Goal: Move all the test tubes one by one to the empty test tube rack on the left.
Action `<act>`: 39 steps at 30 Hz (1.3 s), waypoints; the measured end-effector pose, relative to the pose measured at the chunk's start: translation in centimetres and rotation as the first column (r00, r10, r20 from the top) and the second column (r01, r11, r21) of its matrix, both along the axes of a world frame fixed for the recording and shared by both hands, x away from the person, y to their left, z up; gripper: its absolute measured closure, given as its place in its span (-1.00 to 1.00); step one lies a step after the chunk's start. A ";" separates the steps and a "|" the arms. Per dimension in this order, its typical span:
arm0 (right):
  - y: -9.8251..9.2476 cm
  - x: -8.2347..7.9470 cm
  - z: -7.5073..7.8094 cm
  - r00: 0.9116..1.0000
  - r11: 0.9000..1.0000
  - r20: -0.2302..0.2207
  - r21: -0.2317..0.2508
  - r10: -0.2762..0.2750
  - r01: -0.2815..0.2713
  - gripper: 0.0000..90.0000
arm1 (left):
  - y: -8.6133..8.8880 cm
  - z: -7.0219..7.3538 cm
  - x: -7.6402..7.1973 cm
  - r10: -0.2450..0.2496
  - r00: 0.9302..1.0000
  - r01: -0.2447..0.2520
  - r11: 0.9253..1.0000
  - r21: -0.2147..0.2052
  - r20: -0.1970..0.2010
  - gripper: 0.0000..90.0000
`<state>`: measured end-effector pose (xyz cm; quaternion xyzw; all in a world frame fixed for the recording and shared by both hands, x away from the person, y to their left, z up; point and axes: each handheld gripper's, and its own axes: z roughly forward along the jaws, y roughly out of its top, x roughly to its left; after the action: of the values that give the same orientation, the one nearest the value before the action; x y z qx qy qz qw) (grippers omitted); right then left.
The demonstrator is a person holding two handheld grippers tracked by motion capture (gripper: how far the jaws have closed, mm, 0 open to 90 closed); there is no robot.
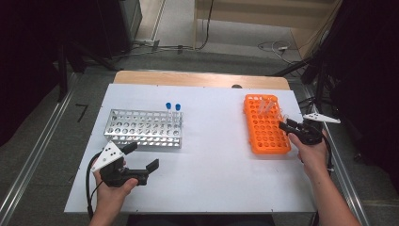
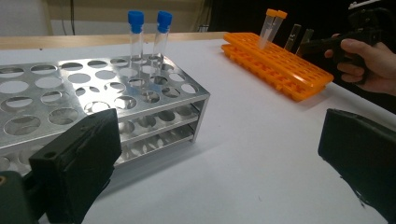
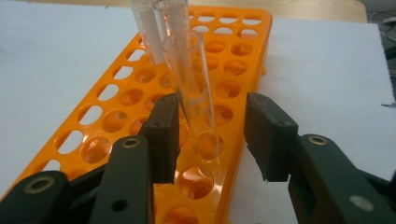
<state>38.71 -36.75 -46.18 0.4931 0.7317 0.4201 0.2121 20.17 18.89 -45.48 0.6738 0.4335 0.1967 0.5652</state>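
Black jaws of the right tool (image 3: 212,133) sit either side of a clear, uncapped test tube (image 3: 194,88) leaning in the orange rack (image 3: 243,51). One pad looks right against the glass, the other has a gap, so it's partly open and not clamped, as far as I can tell. Two more tubes stand behind it toward the rack's far end. From above, that rack is on the right side of the white table (image 1: 211,155), with the person's hand at its outer edge. Over on the left, the left tool (image 1: 141,155) rests wide open with nothing in it, just in front of the metal rack (image 1: 141,127), which has two blue-capped tubes (image 1: 172,109) at its far corner.
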 end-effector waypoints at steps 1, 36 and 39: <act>0.0 0.1 -0.1 1.000 1.000 0.002 -0.008 0.004 -0.004 0.28 | 0.0 0.0 0.0 -0.002 1.000 0.002 1.000 0.002 -0.001 -1.00; 0.0 -1.3 1.6 0.990 0.999 0.138 0.048 -0.028 0.022 0.63 | -0.3 0.3 0.1 -0.012 1.000 0.012 1.000 -0.017 0.000 -1.00; 0.0 -2.0 2.3 0.989 0.998 0.148 0.054 -0.021 0.013 0.63 | -0.5 0.3 0.2 -0.015 1.000 0.015 1.000 -0.017 0.002 -1.00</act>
<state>36.71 -36.73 -43.87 0.4719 0.6984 0.4730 0.2564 20.34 18.41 -45.19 0.6721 0.4295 0.1892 0.5728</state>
